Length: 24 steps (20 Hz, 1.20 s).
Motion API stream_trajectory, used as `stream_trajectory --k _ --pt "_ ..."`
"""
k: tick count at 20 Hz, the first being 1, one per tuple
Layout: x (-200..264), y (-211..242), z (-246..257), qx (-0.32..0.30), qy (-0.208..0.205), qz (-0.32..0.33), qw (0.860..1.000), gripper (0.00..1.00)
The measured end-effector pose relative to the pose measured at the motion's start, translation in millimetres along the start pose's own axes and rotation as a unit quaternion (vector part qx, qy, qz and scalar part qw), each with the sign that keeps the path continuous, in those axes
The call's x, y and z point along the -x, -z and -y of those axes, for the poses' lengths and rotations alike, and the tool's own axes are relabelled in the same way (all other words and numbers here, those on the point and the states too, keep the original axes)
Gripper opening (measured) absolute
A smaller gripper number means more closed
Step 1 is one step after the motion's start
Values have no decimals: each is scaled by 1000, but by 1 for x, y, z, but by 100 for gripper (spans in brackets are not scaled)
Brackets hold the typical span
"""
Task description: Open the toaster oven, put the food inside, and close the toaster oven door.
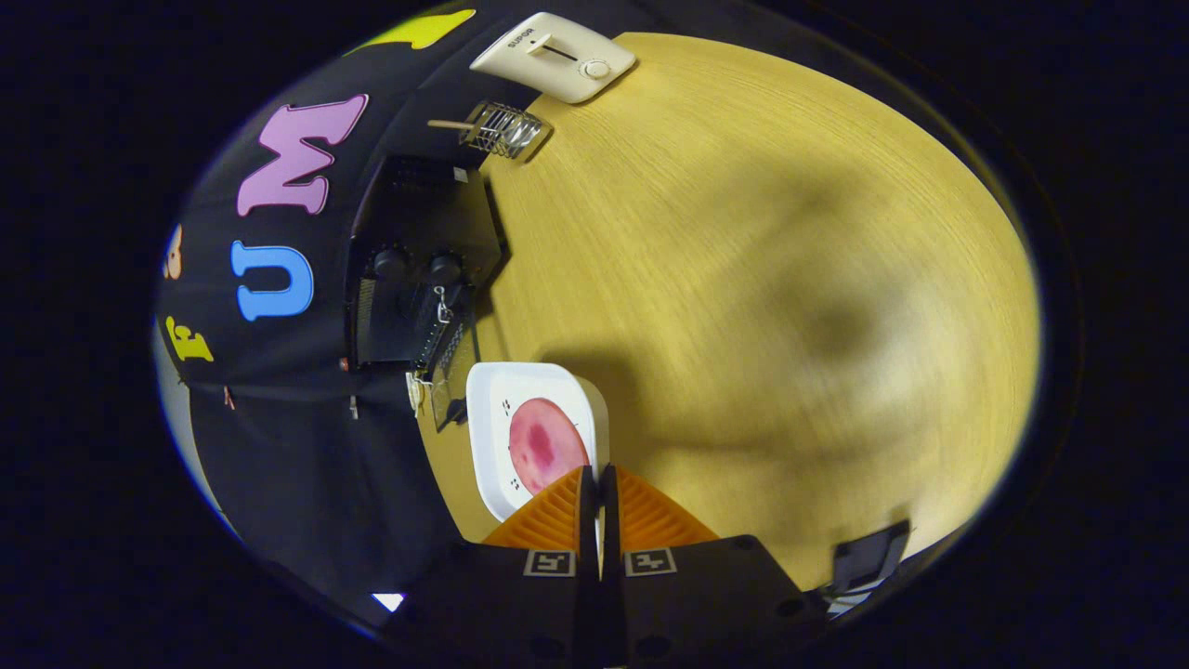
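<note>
With the claw (596,478) clenched and empty just above the near edge of the white plate (492,418) carrying the pink food (543,446), we should first reach for the toaster oven (418,269) beyond it and pull its door down squarely.
</note>
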State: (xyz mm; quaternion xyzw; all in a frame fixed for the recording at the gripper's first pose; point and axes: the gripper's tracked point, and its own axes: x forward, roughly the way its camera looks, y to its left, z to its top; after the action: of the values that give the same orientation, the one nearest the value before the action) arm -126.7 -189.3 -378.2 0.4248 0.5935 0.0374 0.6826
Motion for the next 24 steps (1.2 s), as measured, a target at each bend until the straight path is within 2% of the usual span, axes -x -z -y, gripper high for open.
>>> stream_trajectory --k 4,8,16,24 --pt "-19 44 -66 -77 -27 55 995 5" --pt "-65 52 -125 -147 -35 134 979 5" --pt "-155 8 -206 -248 -29 255 934 5" --pt "-218 -51 -226 -318 -31 310 896 5"
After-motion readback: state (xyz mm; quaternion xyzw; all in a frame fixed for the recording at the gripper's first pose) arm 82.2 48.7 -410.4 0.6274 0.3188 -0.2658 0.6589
